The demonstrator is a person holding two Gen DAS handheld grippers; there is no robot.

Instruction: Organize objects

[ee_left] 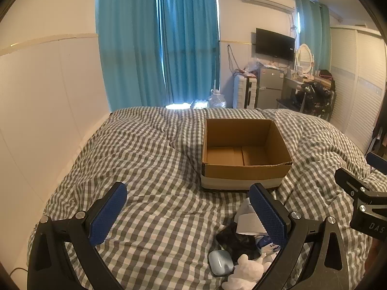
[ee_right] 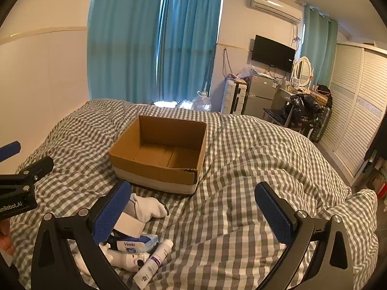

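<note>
Both your grippers hover over the bed (ee_right: 241,169), jaws spread and holding nothing.
The cardboard box (ee_right: 159,154) sits mid-bed; a white sock (ee_right: 150,206), tissue pack (ee_right: 137,241) and tube (ee_right: 154,261) lie heaped toward the near edge.

Brown cardboard box (ee_left: 244,171) on grey-and-white checked duvet (ee_left: 157,169), teal curtains (ee_left: 157,43)

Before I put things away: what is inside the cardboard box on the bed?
The cardboard box shows only its bare brown floor and inner walls. The strip of floor just behind the near wall is hidden in both views.
</note>
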